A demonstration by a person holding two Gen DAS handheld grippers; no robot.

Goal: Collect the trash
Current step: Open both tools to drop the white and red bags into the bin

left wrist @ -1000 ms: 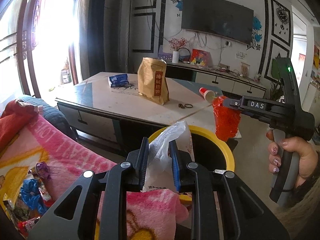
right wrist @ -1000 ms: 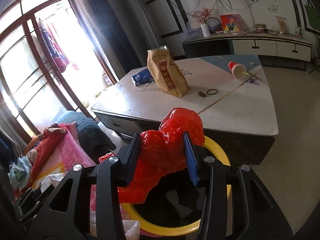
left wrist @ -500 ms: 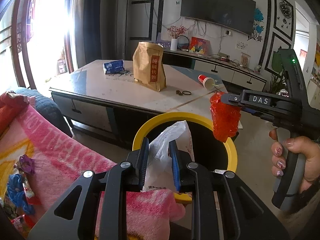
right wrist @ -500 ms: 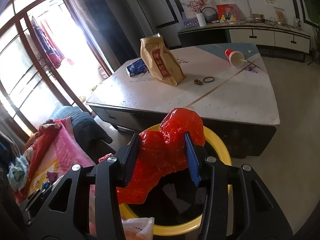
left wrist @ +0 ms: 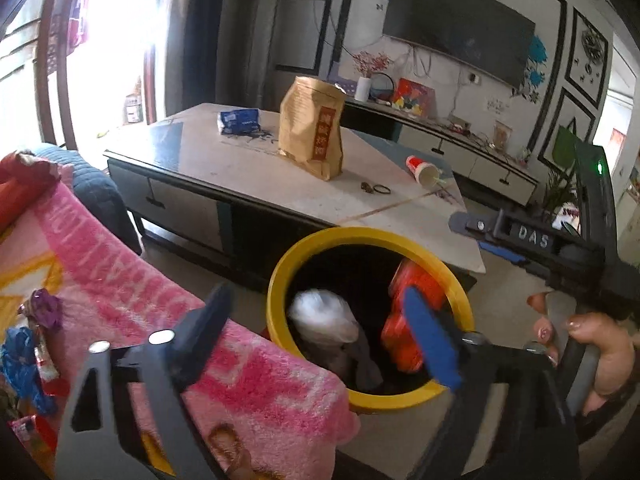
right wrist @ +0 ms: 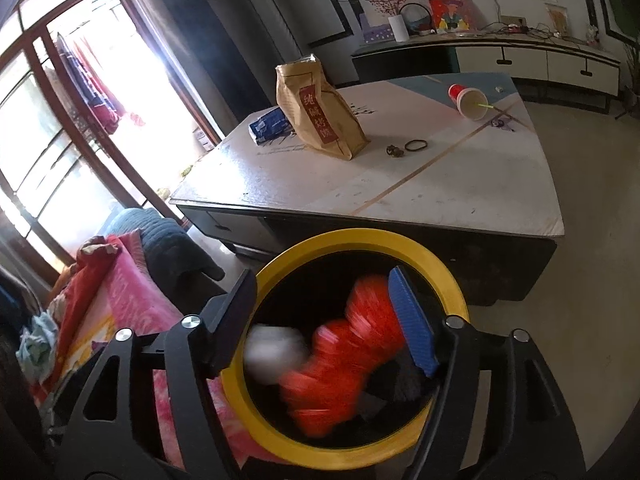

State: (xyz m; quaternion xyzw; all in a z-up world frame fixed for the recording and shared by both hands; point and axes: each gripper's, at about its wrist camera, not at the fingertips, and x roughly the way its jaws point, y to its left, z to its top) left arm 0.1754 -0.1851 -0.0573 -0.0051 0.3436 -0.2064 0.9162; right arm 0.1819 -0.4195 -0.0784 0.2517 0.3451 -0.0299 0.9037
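Observation:
A yellow-rimmed black bin (left wrist: 280, 276) (right wrist: 448, 284) stands on the floor in front of the low table. My left gripper (left wrist: 320, 332) is open above its near rim. A white plastic bag (left wrist: 322, 318) (right wrist: 272, 354) is falling inside the bin, blurred. My right gripper (right wrist: 320, 320) is open above the bin, also seen from the side in the left wrist view (left wrist: 480, 236). A red plastic bag (left wrist: 416, 300) (right wrist: 344, 352) drops into the bin, blurred, close to the right finger's blue pad (right wrist: 412, 320).
The low table (right wrist: 460, 196) holds a brown paper bag (right wrist: 320, 116), a blue packet (right wrist: 268, 122), a tipped red cup (right wrist: 468, 100) and a hair tie (right wrist: 416, 145). A pink blanket (left wrist: 120, 288) with wrappers (left wrist: 28, 360) lies on the left, beside the bin.
Both grippers have opened. The white bag has left the left gripper and the red bag has left the right gripper; both are falling into the bin.

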